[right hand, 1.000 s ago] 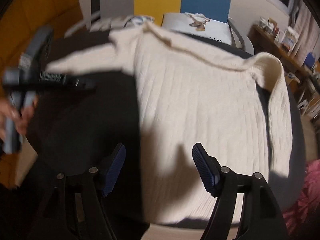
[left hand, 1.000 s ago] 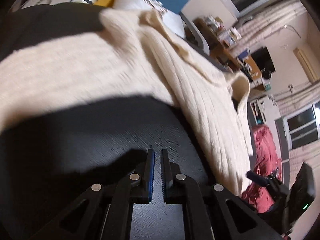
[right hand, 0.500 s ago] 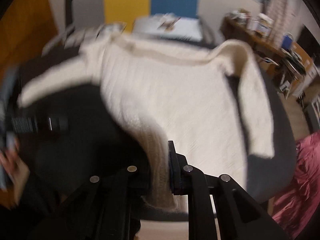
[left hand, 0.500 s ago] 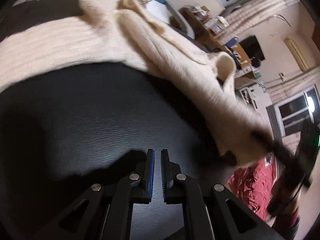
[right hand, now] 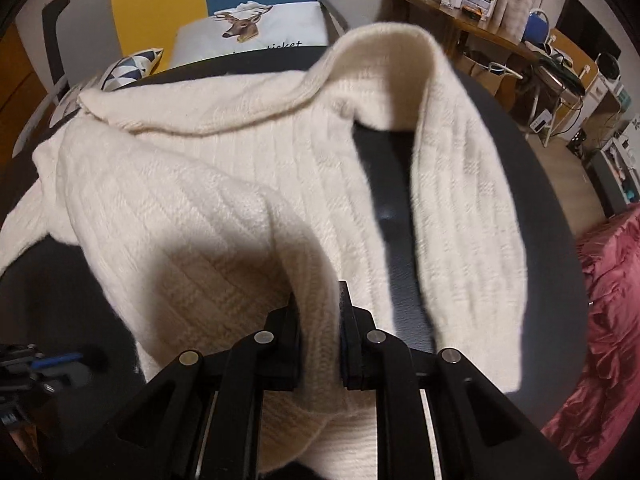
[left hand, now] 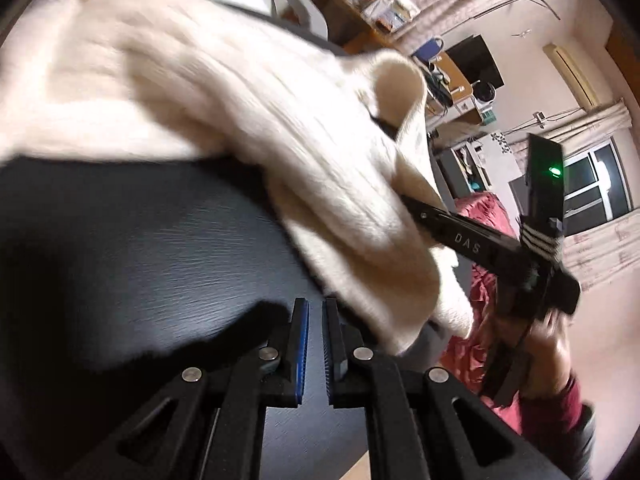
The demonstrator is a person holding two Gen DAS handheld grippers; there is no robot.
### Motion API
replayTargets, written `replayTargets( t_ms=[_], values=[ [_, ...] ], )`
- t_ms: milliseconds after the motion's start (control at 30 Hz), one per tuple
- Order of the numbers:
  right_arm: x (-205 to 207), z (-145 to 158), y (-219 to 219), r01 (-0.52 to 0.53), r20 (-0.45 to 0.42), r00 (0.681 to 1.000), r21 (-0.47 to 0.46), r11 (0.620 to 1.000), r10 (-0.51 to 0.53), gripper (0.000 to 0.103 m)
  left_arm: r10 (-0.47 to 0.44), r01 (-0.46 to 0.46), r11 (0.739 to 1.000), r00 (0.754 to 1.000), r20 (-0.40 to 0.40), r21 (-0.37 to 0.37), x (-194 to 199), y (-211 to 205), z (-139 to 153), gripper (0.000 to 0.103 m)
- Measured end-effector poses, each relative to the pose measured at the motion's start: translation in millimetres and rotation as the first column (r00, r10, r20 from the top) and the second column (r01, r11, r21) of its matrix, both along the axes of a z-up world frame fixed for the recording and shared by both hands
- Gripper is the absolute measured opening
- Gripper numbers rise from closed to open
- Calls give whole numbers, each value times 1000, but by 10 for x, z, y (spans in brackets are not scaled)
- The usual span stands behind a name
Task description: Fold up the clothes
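The cream sweater (right hand: 224, 184) lay on the black table (right hand: 520, 184), collar away from the camera, hem near. The right gripper (right hand: 320, 320) pinched its hem fold; the left gripper (left hand: 315, 332) was closed, empty.

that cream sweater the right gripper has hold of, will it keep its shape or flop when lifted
Probably floppy: the sweater bunches into a soft ridge where the right gripper pinches it. The thick ribbed knit likely grips well, not slippery. Its loose sleeve would likely drag along the dark table.
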State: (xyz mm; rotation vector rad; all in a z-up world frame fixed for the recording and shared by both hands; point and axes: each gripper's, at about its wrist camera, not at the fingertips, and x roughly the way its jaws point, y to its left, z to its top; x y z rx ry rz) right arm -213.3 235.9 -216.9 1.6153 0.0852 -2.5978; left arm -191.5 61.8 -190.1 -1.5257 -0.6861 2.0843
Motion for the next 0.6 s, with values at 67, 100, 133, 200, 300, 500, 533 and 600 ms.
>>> replayTargets(
  t_ms=[67, 100, 133, 200, 300, 500, 533, 600],
  values=[
    [2, -11, 68, 18, -10, 1000, -53, 998, -18, 18, 11, -13, 999, 999, 48, 34, -61, 107, -111, 7],
    [-4, -7, 121, 30, -12, 999, -95, 995, -31, 19, 22, -26, 998, 997, 67, 55, -80, 138, -157, 8],
    [-7, -1, 156, 37, -13, 999, -118, 992, -39, 19, 39, -45, 996, 996, 75, 78, -91, 150, -180, 9],
    [-12, 7, 215, 41, -18, 999, -153, 987, -44, 19, 69, -81, 989, 993, 95, 121, -132, 159, -220, 13],
    [-23, -8, 231, 27, -31, 999, -158, 987, -32, 19, 114, -132, 979, 986, 125, 152, -199, 175, -279, 13],
    [55, 93, 239, 18, -66, 997, -190, 982, -31, 21, 145, -195, 957, 962, 230, 213, -142, 108, -355, 16],
    [89, 130, 241, 13, -71, 997, -192, 981, -27, 22, 163, -218, 950, 957, 242, 224, -121, 80, -372, 16],
    [139, 167, 237, 4, -72, 997, -181, 983, -17, 23, 178, -241, 942, 949, 259, 235, -102, 67, -386, 17]
  ],
)
